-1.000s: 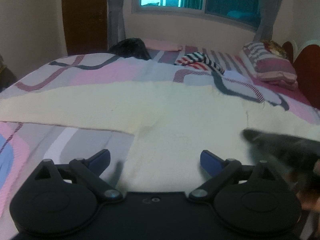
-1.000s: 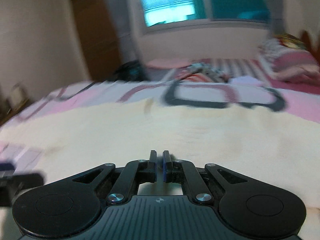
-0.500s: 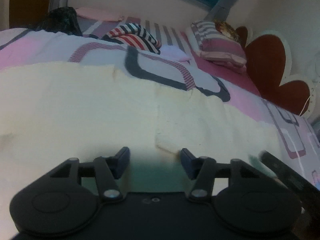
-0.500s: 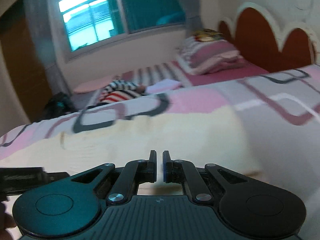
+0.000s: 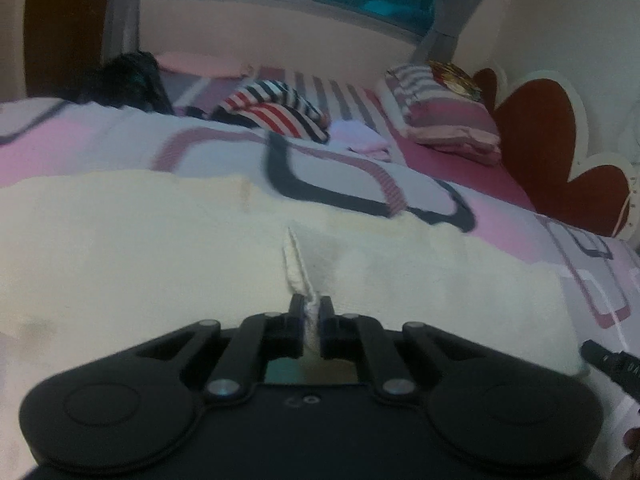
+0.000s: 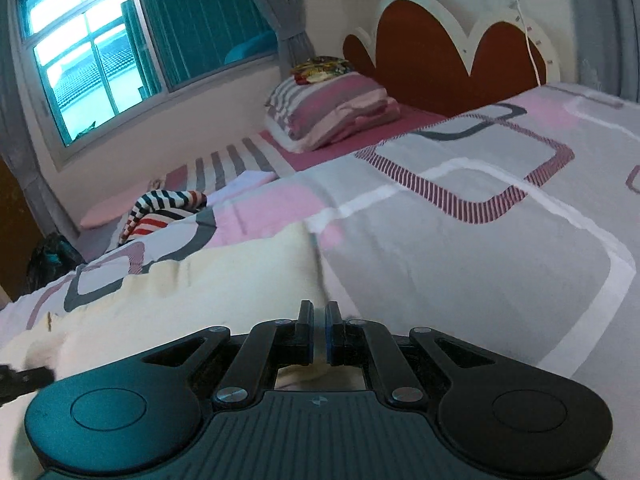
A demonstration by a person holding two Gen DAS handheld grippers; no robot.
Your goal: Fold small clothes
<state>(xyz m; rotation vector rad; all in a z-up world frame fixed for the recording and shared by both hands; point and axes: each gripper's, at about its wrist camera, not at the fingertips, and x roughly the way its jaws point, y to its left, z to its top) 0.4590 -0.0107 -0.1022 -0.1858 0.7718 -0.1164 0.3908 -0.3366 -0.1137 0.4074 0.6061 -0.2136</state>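
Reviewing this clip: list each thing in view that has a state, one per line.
Left gripper: shut, pinching a raised fold of the cream cloth.
Right gripper: shut; nothing visibly held.
Cream-yellow cloth: spread flat on the bed.
Red, white and navy striped garment: heaped, unfolded.
Pale pink garment: folded.

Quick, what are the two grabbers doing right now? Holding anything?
Left gripper: closed, pinching a fold of the cream cloth.
Right gripper: closed over the cloth's edge; holding it cannot be told.
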